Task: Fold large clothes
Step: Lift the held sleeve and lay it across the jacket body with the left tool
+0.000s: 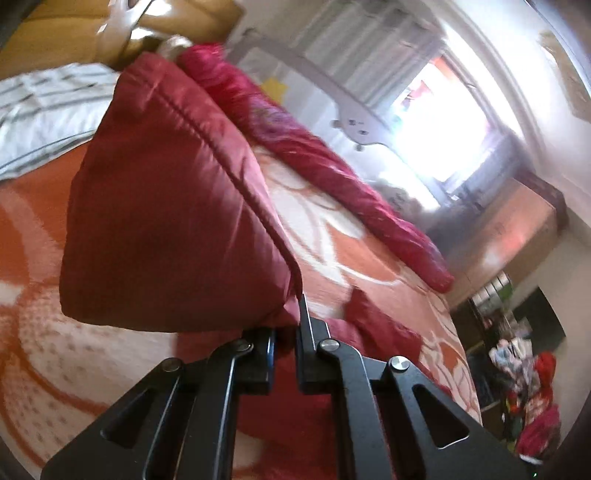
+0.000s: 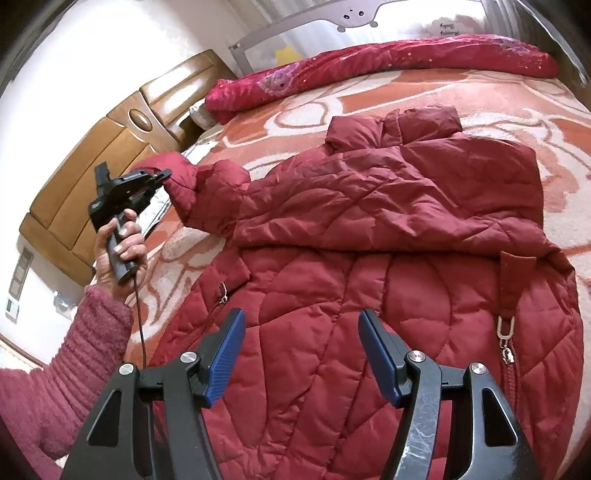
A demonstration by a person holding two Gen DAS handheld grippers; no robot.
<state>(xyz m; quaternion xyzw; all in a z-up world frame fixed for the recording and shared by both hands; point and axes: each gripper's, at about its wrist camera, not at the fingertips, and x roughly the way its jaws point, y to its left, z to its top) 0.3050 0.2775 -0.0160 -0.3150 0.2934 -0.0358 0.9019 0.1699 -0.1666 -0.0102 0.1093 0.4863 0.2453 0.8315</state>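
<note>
A dark red quilted jacket [image 2: 369, 277] lies spread on the bed, collar toward the far side. In the right wrist view a hand [image 2: 118, 251] holds my left gripper [image 2: 164, 176], shut on the end of the jacket's left sleeve [image 2: 207, 188] and holding it off the bed. The left wrist view shows that sleeve [image 1: 166, 203] hanging large and lifted in front of the left gripper [image 1: 286, 321], its edge pinched between the closed fingers. My right gripper [image 2: 301, 354] stands open just above the jacket's lower body, nothing between its blue pads [image 2: 227, 354].
An orange and white patterned blanket [image 2: 517, 122] covers the bed. A rolled pink-red quilt [image 2: 369, 70] lies along the far edge by a grey bed rail [image 2: 295, 33]. A wooden headboard [image 2: 92, 184] stands at the left. A striped pillow [image 1: 44, 110] lies beyond the sleeve.
</note>
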